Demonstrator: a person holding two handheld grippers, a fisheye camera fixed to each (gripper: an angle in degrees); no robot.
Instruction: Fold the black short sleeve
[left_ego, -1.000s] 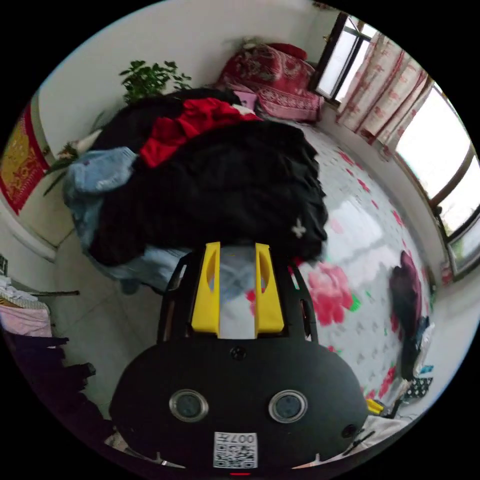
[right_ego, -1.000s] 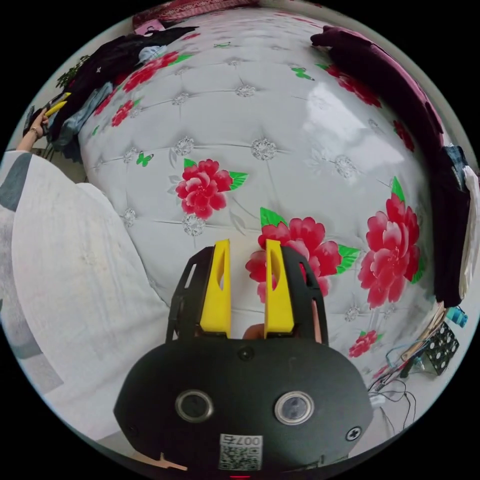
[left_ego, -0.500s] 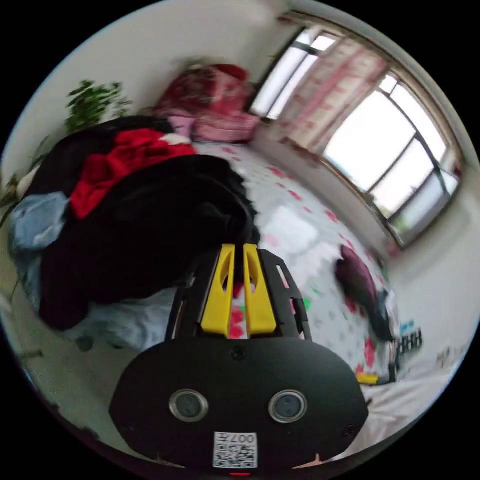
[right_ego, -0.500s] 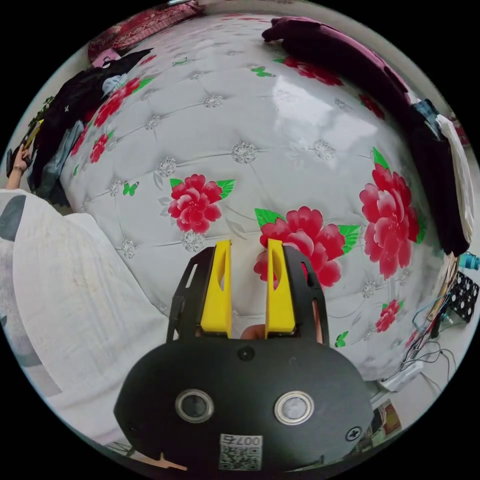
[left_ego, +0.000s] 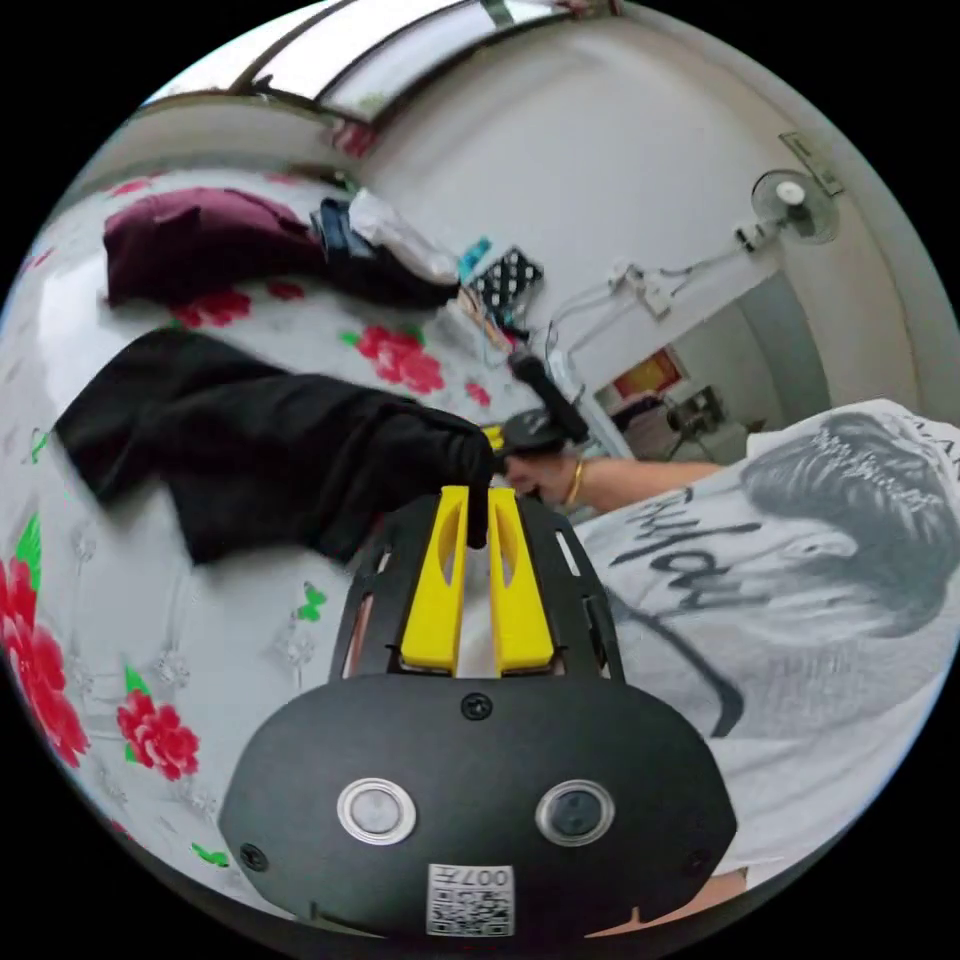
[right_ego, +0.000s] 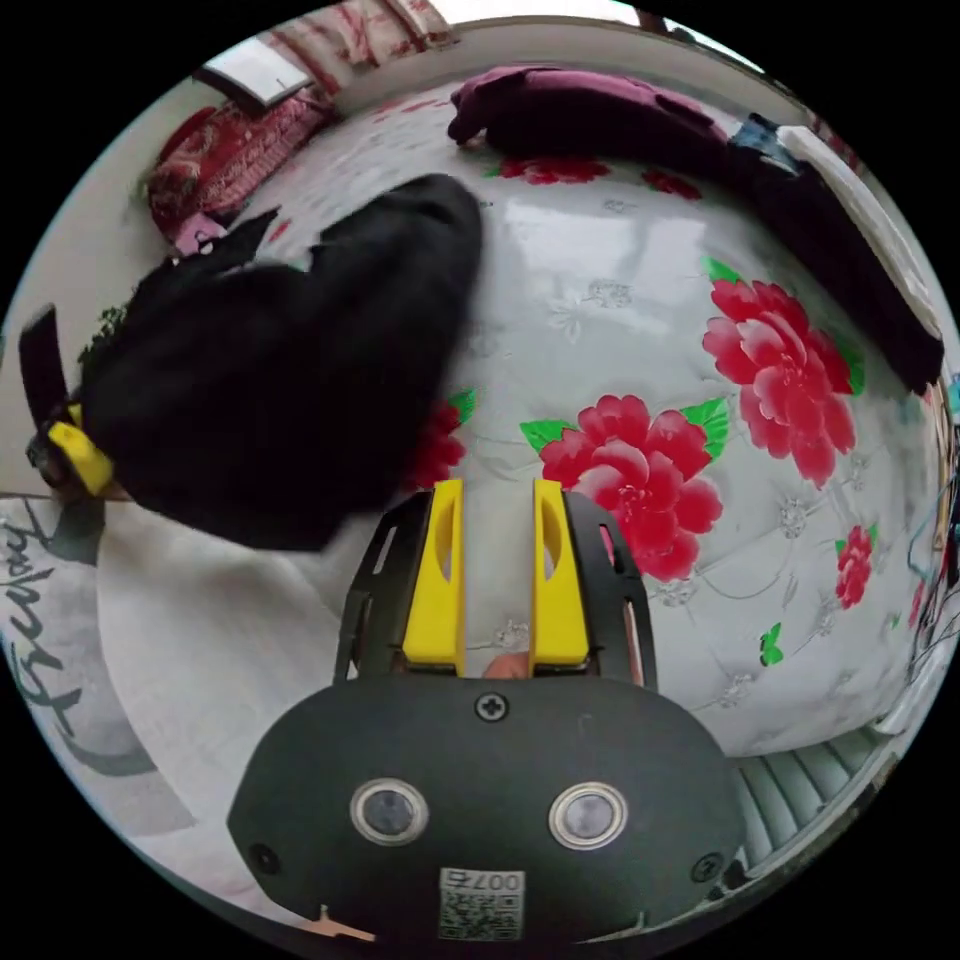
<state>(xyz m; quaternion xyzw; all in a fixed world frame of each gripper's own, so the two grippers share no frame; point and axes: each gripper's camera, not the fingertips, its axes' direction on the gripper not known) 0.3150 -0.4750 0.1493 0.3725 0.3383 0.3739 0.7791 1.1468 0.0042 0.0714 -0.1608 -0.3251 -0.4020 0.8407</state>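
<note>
The black short sleeve (left_ego: 250, 440) hangs in a crumpled bunch over the flowered bed (left_ego: 230, 640). One end of it is pinched between the yellow jaws of my left gripper (left_ego: 478, 500), which is shut on it. In the right gripper view the same black garment (right_ego: 280, 370) stretches from the left gripper (right_ego: 75, 450) at the far left out across the bed (right_ego: 600, 280). My right gripper (right_ego: 497, 495) stands open a little to the right of the garment, with nothing between its jaws, low over the sheet.
A maroon garment (right_ego: 600, 110) and a row of other clothes (left_ego: 380, 240) lie along the far edge of the bed. A person's white printed shirt (left_ego: 800, 620) and a hand (left_ego: 545, 480) are close beside the left gripper. Cables and a dotted box (left_ego: 510, 280) sit by the wall.
My left gripper shut on the black garment at the clothes pile and carried it onto the bed, its camera swinging towards the person. The right gripper stayed open, shifting slightly.
</note>
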